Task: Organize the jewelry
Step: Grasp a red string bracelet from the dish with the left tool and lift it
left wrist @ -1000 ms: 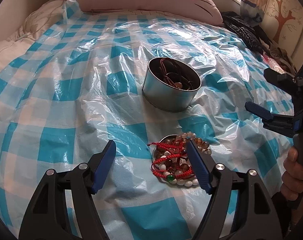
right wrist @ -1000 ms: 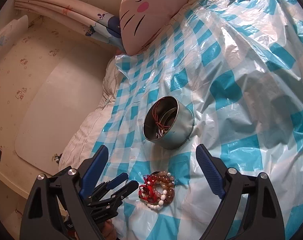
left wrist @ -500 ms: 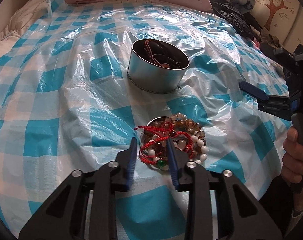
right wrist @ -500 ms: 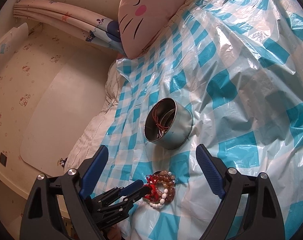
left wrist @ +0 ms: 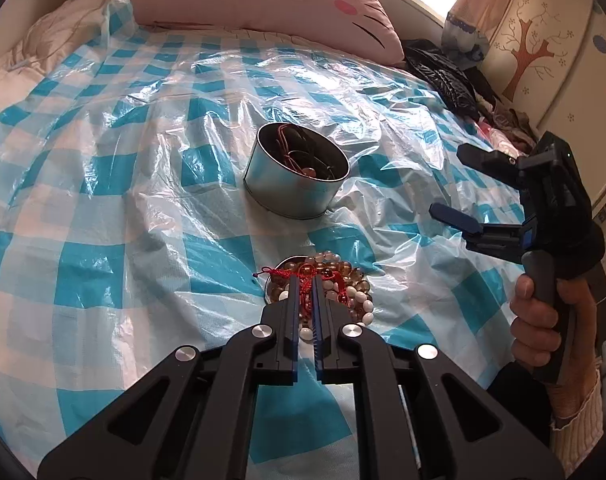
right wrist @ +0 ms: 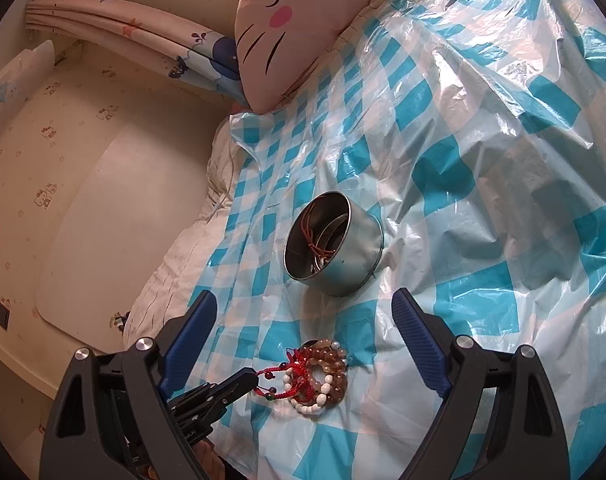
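Observation:
A pile of bead bracelets (left wrist: 343, 280) with a red cord bracelet (left wrist: 305, 280) lies on a small dish on the bed; the pile also shows in the right wrist view (right wrist: 323, 376). My left gripper (left wrist: 306, 286) is shut on the red cord bracelet (right wrist: 279, 372) at the pile's near side. A round metal tin (left wrist: 297, 174) holding brown cord jewelry stands beyond the pile and shows in the right wrist view (right wrist: 335, 248). My right gripper (right wrist: 303, 320) is open and empty, held above the bed to the right (left wrist: 463, 184).
The bed is covered with blue-and-white checked plastic sheet (left wrist: 123, 200). A pink cat-face pillow (left wrist: 263, 4) lies at the head. Dark clothes (left wrist: 447, 76) are piled at the far right. A cream wall (right wrist: 63, 160) runs along the bed's left side.
My left gripper has closed from wide open onto the red cord bracelet at the pile. The right gripper has stayed open, shifting only slightly.

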`<state>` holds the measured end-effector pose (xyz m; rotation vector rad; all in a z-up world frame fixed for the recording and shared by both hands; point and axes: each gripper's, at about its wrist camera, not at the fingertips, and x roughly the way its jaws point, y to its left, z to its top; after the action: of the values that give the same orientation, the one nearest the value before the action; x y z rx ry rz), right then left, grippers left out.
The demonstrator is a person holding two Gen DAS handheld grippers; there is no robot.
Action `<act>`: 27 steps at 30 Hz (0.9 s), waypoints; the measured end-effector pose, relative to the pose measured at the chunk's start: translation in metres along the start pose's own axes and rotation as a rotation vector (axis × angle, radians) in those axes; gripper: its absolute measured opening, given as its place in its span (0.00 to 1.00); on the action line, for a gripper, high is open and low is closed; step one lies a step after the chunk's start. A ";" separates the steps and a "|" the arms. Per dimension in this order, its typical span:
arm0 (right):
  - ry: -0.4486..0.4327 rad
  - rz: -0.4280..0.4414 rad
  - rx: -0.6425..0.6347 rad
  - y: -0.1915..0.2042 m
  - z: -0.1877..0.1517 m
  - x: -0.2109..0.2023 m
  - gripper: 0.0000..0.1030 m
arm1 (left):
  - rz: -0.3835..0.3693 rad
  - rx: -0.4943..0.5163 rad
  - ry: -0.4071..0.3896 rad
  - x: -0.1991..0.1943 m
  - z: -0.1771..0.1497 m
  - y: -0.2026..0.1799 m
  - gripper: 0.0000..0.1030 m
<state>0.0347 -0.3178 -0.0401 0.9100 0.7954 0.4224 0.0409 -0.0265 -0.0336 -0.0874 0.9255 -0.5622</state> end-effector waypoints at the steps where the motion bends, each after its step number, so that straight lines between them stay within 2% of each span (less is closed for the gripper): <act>1: 0.000 0.002 0.000 0.000 0.000 0.000 0.83 | -0.008 -0.008 -0.014 -0.003 0.000 0.001 0.05; 4: 0.028 0.007 -0.033 0.006 -0.003 0.006 0.83 | -0.027 -0.046 -0.065 -0.011 0.001 0.008 0.05; 6: 0.080 -0.009 -0.092 0.016 -0.009 0.016 0.83 | -0.018 -0.096 -0.103 -0.017 0.003 0.018 0.05; 9: 0.183 -0.062 -0.227 0.036 -0.025 0.039 0.83 | 0.021 -0.174 -0.142 -0.023 0.005 0.034 0.05; 12: 0.243 -0.082 -0.378 0.058 -0.043 0.055 0.83 | 0.055 -0.217 -0.156 -0.025 0.006 0.045 0.05; 14: 0.267 -0.080 -0.453 0.069 -0.054 0.061 0.74 | 0.062 -0.225 -0.152 -0.024 0.007 0.047 0.05; 16: 0.296 -0.093 -0.503 0.074 -0.063 0.069 0.56 | 0.067 -0.217 -0.151 -0.023 0.007 0.046 0.05; 18: 0.324 -0.122 -0.534 0.075 -0.070 0.078 0.47 | 0.074 -0.207 -0.148 -0.021 0.007 0.044 0.05; 27: 0.405 -0.262 -0.614 0.068 -0.083 0.109 0.43 | 0.066 -0.203 -0.140 -0.020 0.006 0.043 0.05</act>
<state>0.0423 -0.1660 -0.0606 0.1413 1.0571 0.5845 0.0542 0.0190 -0.0287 -0.2744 0.8438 -0.3945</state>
